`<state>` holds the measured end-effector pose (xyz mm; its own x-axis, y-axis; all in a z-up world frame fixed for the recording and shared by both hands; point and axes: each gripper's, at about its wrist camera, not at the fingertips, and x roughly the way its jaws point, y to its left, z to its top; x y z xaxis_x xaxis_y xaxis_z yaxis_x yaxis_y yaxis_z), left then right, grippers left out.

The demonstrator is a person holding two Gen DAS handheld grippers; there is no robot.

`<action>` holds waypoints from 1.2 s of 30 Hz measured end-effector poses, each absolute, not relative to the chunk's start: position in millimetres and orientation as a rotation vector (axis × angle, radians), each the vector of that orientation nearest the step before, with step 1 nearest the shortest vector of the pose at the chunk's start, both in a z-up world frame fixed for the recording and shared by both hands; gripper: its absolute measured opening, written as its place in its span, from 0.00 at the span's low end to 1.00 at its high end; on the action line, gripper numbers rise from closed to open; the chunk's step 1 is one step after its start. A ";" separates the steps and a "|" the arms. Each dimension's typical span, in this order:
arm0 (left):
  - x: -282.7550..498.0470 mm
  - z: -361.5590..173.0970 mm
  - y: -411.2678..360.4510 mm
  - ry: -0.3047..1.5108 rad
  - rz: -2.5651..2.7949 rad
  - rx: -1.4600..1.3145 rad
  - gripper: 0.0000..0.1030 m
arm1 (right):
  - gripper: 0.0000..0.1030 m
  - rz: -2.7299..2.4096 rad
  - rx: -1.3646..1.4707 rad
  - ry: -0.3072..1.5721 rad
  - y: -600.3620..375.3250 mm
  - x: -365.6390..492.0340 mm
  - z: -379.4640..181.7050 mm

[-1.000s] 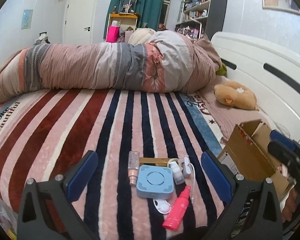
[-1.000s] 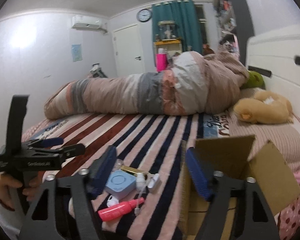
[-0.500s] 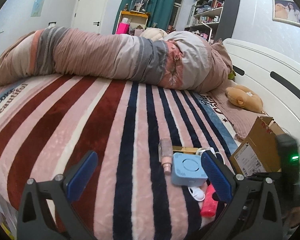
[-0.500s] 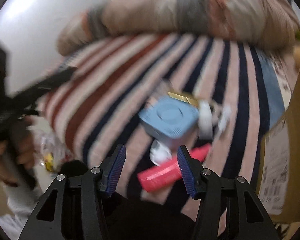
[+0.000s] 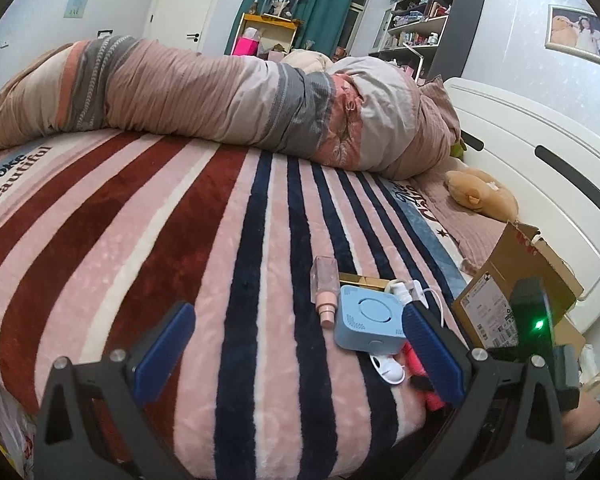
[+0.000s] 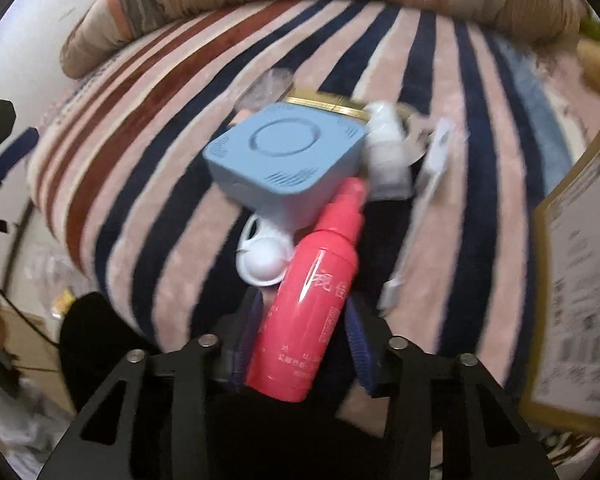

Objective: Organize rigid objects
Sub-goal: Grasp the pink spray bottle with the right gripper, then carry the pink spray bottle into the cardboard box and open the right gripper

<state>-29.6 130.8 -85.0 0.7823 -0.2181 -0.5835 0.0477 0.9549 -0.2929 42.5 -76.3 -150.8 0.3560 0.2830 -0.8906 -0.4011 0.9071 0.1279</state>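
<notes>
A pile of small objects lies on the striped blanket near the bed's front edge: a blue square box (image 6: 288, 160) (image 5: 370, 322), a pink spray bottle (image 6: 314, 300), a white earbud case (image 6: 262, 264), a small white bottle (image 6: 386, 156), a white cable (image 6: 428, 184), a gold box (image 6: 324, 104) and a clear pink perfume bottle (image 5: 325, 292). My right gripper (image 6: 304, 344) has its blue pads around the pink spray bottle's base. My left gripper (image 5: 300, 352) is open and empty, hovering over the blanket left of the pile.
An open cardboard box (image 5: 512, 284) stands to the right of the pile, by the white headboard (image 5: 548, 184). A rolled duvet (image 5: 228, 100) lies across the far side of the bed. A plush toy (image 5: 480, 194) sits near the headboard.
My right gripper dropped down onto the pile and narrowed its jaws around the pink spray bottle. My left gripper drifted left and lower, so the pile sits at its right finger.
</notes>
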 end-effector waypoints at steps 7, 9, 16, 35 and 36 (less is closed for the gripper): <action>-18.9 -93.5 124.6 0.690 -0.225 -0.294 0.99 | 0.28 0.416 -0.230 1.050 -86.2 45.7 -155.0; -15.9 -95.1 119.0 0.703 -0.262 -0.289 0.99 | 0.27 0.416 -0.245 1.020 -88.5 43.5 -150.2; 4.5 -80.6 89.7 0.712 -0.493 -0.316 0.99 | 0.26 0.473 -0.223 0.874 -82.8 25.9 -108.3; 33.5 -10.4 29.8 0.676 -0.813 -0.386 0.57 | 0.26 0.692 -0.051 0.451 -110.0 -11.3 -4.2; 32.9 -5.5 25.8 0.667 -0.817 -0.376 0.54 | 0.26 0.689 -0.036 0.441 -116.3 -11.5 -1.2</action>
